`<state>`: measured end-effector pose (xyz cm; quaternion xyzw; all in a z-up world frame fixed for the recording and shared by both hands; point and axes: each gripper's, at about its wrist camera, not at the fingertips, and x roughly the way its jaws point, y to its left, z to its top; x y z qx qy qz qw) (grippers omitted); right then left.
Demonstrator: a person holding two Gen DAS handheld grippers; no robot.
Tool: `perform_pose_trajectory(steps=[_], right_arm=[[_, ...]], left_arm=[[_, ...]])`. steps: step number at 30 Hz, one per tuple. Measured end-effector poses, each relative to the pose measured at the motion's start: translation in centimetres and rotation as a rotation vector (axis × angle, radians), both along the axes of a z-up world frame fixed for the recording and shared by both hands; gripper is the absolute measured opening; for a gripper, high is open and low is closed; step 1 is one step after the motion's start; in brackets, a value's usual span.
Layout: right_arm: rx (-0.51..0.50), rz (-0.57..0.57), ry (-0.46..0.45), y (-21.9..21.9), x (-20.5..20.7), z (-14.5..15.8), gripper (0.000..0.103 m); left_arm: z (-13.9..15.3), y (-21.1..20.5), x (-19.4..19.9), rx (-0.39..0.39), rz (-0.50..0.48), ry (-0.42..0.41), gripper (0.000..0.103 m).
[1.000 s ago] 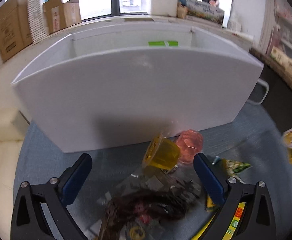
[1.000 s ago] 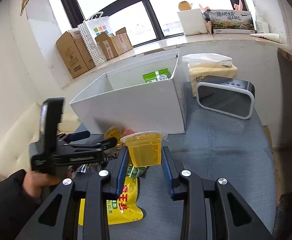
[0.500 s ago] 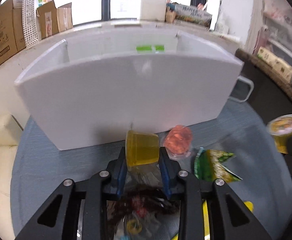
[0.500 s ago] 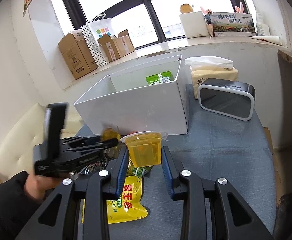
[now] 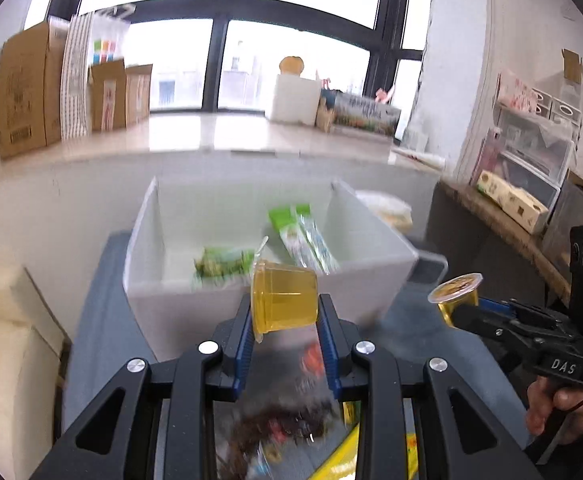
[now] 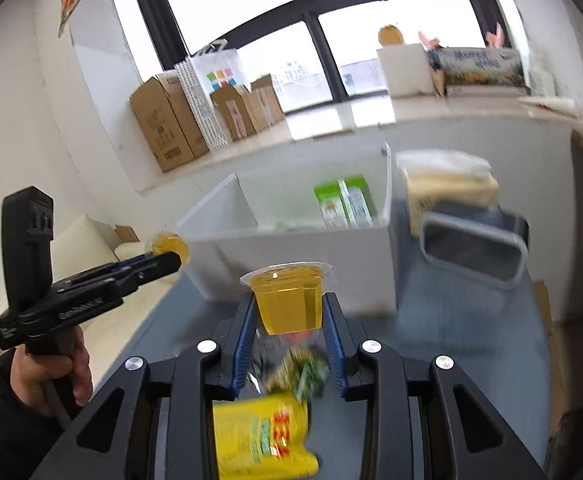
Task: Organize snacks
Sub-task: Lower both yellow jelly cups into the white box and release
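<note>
Left gripper [image 5: 284, 322] clamped on a yellow jelly cup [image 5: 283, 296], tipped on its side, lid toward the left, up off the table [image 5: 103, 320] in front of the white box [image 5: 251, 300]. Right gripper [image 6: 289, 326] clamped on a second jelly cup [image 6: 287, 302], upright, foil lid on top, also raised before the box's near wall. Inside the box, green packets [image 5: 299, 236] leaning at the back wall and another lying flat. Below the grippers, on the grey table near its front edge, a yellow bag [image 6: 263, 436], a small green packet [image 6: 303, 372] and a blurred dark wrapper [image 5: 279, 424]. Black speaker [image 6: 473, 248] just right of the box.
</note>
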<state>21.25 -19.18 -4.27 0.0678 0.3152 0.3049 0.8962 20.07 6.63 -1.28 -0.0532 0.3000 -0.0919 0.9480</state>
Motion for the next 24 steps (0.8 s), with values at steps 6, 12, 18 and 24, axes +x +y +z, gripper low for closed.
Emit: perform_pose_trajectory(steps=[6, 12, 18, 24], right_arm=[[-0.029, 0.007, -0.053, 2.8, 5.4, 3.4, 0.035], [-0.093, -0.027, -0.006, 4.7, 10.1, 2.4, 0.035], [-0.157, -0.061, 0.012, 4.9, 12.0, 0.9, 0.091], [-0.075, -0.114, 0.003, 2.6, 10.8, 1.5, 0.099]], left_arm=[[1.7, 0.9, 5.8, 0.04, 0.029, -0.012, 0.033], [-0.7, 1.7, 10.6, 0.055, 0.047, 0.064, 0.034], [-1.6, 2.0, 11.6, 0.114, 0.131, 0.072, 0.103], [-1.6, 2.2, 11.0, 0.107, 0.137, 0.096, 0.103]])
